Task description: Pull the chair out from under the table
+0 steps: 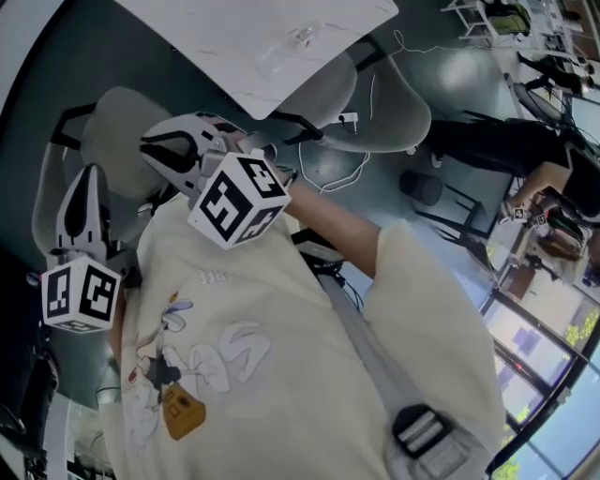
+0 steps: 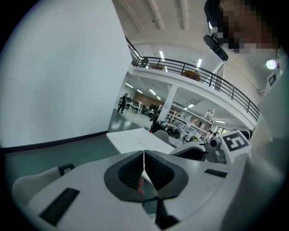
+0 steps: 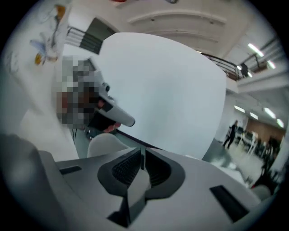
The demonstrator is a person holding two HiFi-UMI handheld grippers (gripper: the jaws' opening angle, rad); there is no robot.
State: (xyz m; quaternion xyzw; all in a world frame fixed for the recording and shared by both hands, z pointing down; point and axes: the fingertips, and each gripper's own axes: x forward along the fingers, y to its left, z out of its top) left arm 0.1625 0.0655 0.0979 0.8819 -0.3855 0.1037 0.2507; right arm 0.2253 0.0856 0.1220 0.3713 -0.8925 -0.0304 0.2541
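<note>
**Head view:** left gripper (image 1: pixel 87 178) and right gripper (image 1: pixel 150 145), both closed on nothing, hover by the pale grey moulded shell chair (image 1: pixel 117 122), seemingly clear of the white marbled table (image 1: pixel 272 56). The chair is likely light, rigid and slick, best taken at the backrest rim. A white floor cable (image 1: pixel 361 169) lies to their right.

**Left gripper view:** table ahead.

**Right gripper view:** white wall (image 3: pixel 167 90) ahead.

A dull teal floor (image 1: pixel 441 84) runs through the hall, with a white cable (image 1: pixel 361 169) trailing across it. Near right, tall windows (image 1: pixel 539 347) let in daylight; far right stand cluttered desks (image 1: pixel 483 19). On the left rises a broad white wall (image 2: pixel 58 76) with a dark skirting (image 2: pixel 54 143). Far off, a balcony (image 2: pixel 207 88) with a black railing (image 2: pixel 198 70) spans the room. Strip lights (image 2: pixel 161 55) glow above it, and shelves (image 2: pixel 180 119) and a white column (image 2: pixel 171 97) stand below.
</note>
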